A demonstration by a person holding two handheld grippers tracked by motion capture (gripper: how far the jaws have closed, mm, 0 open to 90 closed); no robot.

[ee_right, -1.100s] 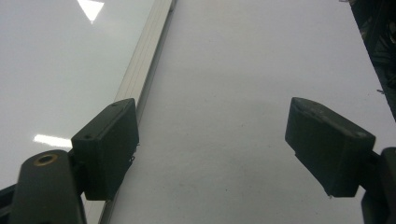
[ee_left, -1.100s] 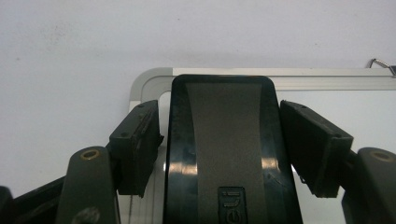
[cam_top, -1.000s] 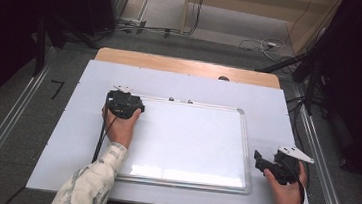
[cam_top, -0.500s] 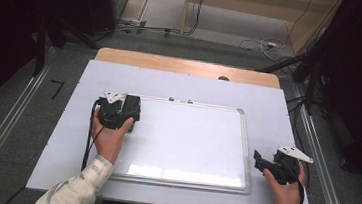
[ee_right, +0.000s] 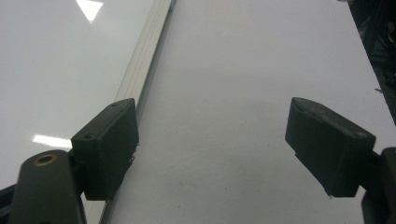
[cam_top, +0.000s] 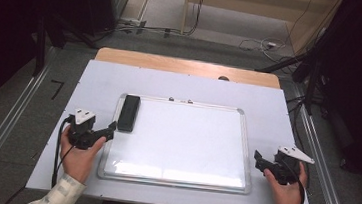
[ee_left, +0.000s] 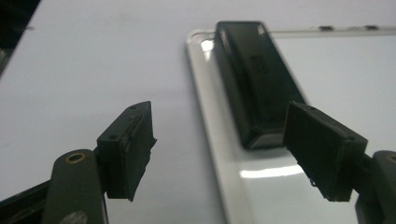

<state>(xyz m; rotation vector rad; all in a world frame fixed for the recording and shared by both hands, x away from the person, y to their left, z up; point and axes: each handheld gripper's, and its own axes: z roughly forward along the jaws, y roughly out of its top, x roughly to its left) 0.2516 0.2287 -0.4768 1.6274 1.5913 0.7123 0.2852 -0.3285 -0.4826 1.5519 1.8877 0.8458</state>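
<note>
A black eraser [cam_top: 128,112] lies flat on the top left corner of the whiteboard [cam_top: 185,142], long side running away from me. My left gripper [cam_top: 110,128] sits at the board's left edge, just short of the eraser's near end and apart from it. Its jaws have just been opening and stand open with nothing between them. In the left gripper view the eraser [ee_left: 254,79] lies ahead of the left gripper [ee_left: 233,154], over the board's frame. My right gripper [cam_top: 257,160] rests open beside the board's right edge, and the right gripper [ee_right: 215,149] holds nothing.
The whiteboard lies on a white sheet [cam_top: 269,100] covering the table. A wooden strip [cam_top: 187,66] shows at the far edge. Metal rails [cam_top: 11,121] run along both sides, and cables [cam_top: 255,41] lie on the floor beyond.
My left gripper let go of the eraser at the board's top left corner, then drew back toward me and to the left with its jaws wider. The right gripper stayed put.
</note>
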